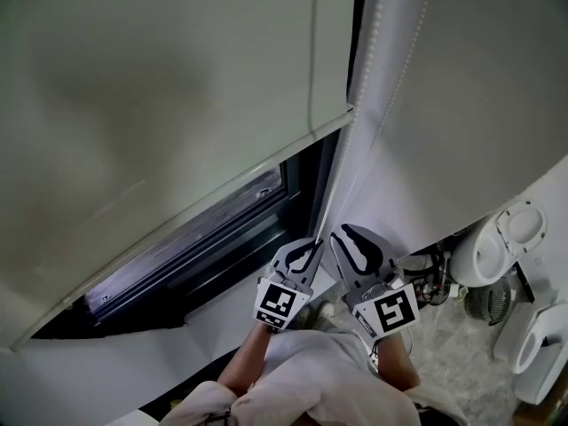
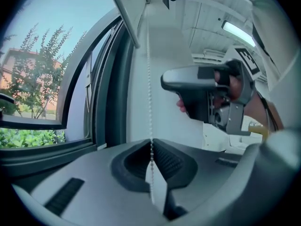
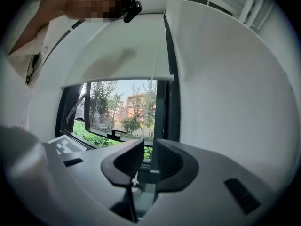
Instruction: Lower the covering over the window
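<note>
1. Plainly, the only print in sight is the black-and-white square pattern on the left marker cube (image 1: 278, 303) and the right marker cube (image 1: 390, 313).
2. Over the upper part of the window (image 1: 204, 242) hangs the roller blind (image 1: 160, 78). Its bottom rail (image 3: 117, 81) sits partway down, and the lower glass is uncovered.
3. Far off through the glass stand trees (image 2: 37, 74) and an orange building (image 3: 136, 102).
4. At the window's right edge the bead chain (image 2: 149, 79) drops straight down, just beside the white wall (image 1: 461, 131).
5. Low on the far right are a small fan (image 1: 486, 302) and some white rounded housings (image 1: 497, 242), well apart from the chain.
6. Nearest of all, a pale sleeve (image 1: 311, 380) lies under both tools.
7. On the left gripper (image 2: 151, 142) the jaws are pressed together, pinching the bead chain, which runs straight up from them.
8. Just to its right, the right gripper (image 3: 149, 147) has its jaws spread with nothing pinched. The dark window frame (image 3: 162, 112) shows through the gap.
</note>
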`<state>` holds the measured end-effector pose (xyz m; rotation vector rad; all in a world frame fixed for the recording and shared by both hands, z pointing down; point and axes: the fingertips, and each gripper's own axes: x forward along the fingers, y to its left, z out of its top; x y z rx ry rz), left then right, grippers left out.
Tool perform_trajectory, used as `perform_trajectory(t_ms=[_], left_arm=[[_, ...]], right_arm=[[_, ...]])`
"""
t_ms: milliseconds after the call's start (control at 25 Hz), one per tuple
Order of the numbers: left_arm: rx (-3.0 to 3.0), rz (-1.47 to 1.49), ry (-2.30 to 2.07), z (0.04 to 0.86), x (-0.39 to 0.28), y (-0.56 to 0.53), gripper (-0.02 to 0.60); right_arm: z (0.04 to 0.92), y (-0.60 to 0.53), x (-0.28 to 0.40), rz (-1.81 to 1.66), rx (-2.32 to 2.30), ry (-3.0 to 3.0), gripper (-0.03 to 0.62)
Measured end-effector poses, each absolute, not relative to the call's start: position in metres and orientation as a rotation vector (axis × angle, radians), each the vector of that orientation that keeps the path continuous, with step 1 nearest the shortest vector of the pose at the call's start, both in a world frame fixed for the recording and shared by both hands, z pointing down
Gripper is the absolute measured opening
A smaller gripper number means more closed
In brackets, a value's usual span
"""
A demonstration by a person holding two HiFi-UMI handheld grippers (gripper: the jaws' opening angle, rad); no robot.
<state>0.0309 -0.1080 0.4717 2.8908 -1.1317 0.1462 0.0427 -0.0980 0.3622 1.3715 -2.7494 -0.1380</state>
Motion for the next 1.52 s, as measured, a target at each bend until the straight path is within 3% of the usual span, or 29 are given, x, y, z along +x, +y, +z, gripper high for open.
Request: perform_trajectory(t_ms=[720,840,1520], left_arm=[[2.891,0.137,-1.14,0.473,0.028,-0.108,0.021],[2.894,0.135,-1.14,0.472,0.03,-0.107,0.021],[2.83,0.26,-1.105,0.516,0.031,-0.105,0.021]], right_arm=[[0.284,-0.123,0.01,-0.36,1.283,-2.891,0.057],[0.284,-0.122,0.011,-0.297,1.296,-2.94,0.002],[0.329,-0.132,0.011,-0.111,1.307,-2.951,-0.003]])
